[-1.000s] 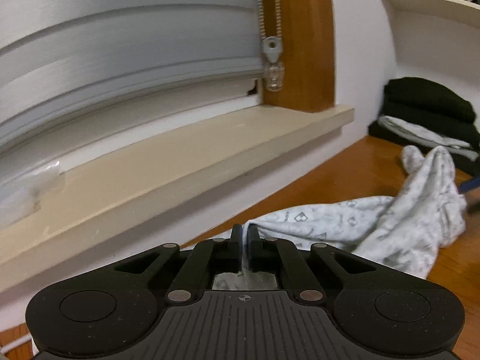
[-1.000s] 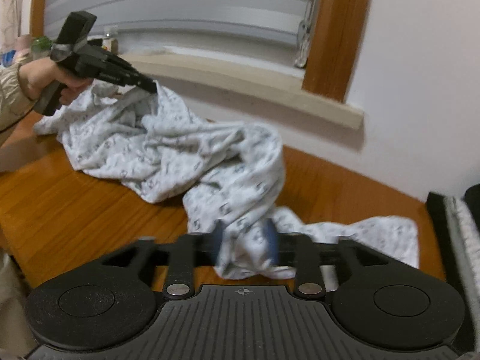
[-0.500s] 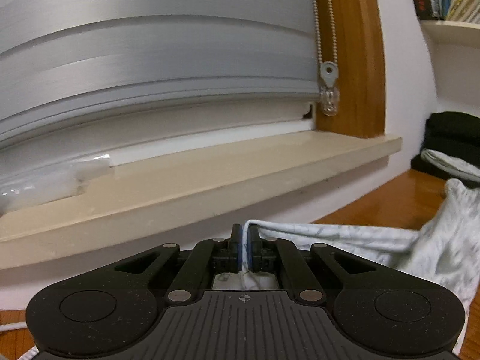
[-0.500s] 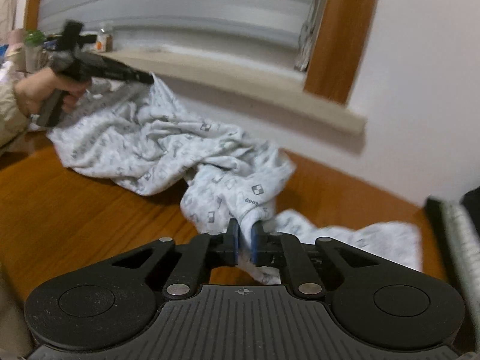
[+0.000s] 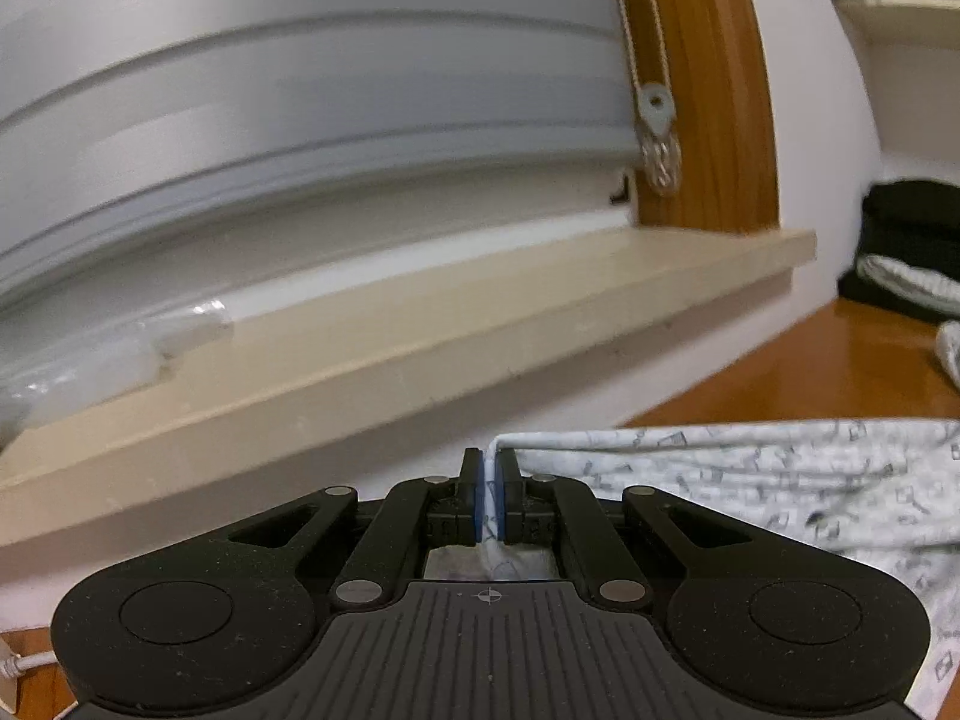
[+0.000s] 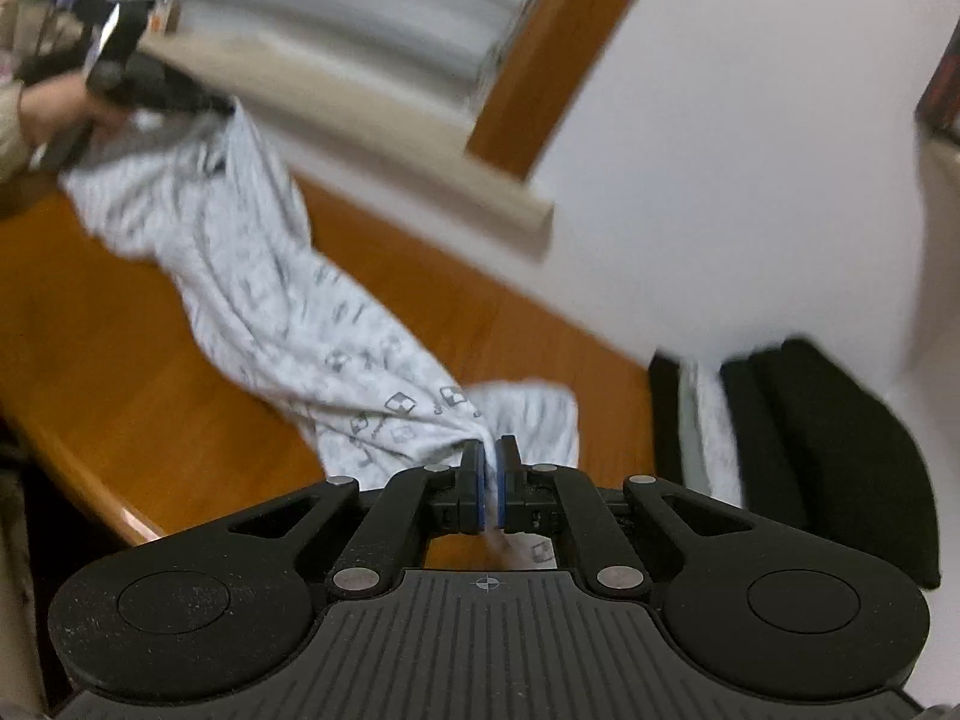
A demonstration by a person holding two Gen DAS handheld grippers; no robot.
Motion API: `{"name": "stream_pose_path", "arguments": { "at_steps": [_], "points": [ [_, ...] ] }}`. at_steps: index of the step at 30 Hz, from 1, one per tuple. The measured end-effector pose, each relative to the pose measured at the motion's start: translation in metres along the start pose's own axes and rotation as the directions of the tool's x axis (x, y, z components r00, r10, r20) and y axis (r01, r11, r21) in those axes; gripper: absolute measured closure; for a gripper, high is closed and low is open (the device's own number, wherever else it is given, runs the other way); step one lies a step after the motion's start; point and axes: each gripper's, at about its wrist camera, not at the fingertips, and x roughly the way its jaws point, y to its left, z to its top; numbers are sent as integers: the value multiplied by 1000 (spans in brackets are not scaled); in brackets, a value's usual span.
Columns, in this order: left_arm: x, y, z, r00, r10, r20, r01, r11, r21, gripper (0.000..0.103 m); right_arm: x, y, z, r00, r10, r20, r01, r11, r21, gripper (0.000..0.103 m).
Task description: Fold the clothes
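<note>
Your left gripper (image 5: 490,468): fingers pressed together on a hem of the white patterned garment (image 5: 750,480), the fabric edge pinched between the blue pads and running off to the right in a taut line. Your right gripper (image 6: 491,459): likewise clamped on a bunched fold of the same garment (image 6: 288,300), cloth gathered to a point between its pads. Garment: stretched in a twisted band between your two grippers, part of it sagging onto the wooden table (image 6: 120,360), with a loose flap lying on the wood just beyond the right gripper. Your left hand (image 6: 51,111) shows in the right wrist view at upper left, holding its tool at the far end of the cloth, close to the windowsill (image 5: 420,324). Backdrop: grey blinds (image 5: 300,120) above the sill, a wooden window frame (image 5: 708,90), a bead cord with a plastic pull (image 5: 657,114). Also on the table, at the right: a stack of folded dark clothes (image 6: 840,450) with a pale item among them, well apart from the garment. The right wrist view is blurred.
</note>
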Motion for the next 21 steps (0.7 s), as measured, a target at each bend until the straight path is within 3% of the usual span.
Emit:
{"name": "stream_pose_path", "arguments": {
  "at_steps": [3,7,8,10,12,14,18,21],
  "points": [
    [5,-2,-5,1000,-13,-25,14,1000,15,98,18,-8,-5,1000,5,-24,-4,999,40,94],
    [8,-1,-10,999,-30,-35,30,1000,8,97,32,-33,1,997,11,76,-28,975,222,61],
    [9,0,-11,999,-35,-36,35,999,5,97,42,-38,3,996,-3,88,-20,964,265,58],
    [10,0,-11,998,-42,-38,42,999,3,98,67,-42,3,998,-4,70,-19,947,320,58],
    [10,0,-13,998,-45,-37,45,999,9,98,97,-44,0,999,17,32,-27,928,372,50],
    [9,0,-13,998,-46,-37,47,999,12,97,125,-44,-4,999,35,-12,-26,904,426,30],
    [8,0,-14,998,-52,-30,52,999,14,97,155,-48,-12,996,90,-7,-70,824,563,26],
    [6,1,-13,999,-50,-14,50,999,6,97,168,-40,-10,994,104,-33,-67,821,567,28]
  ]
}}
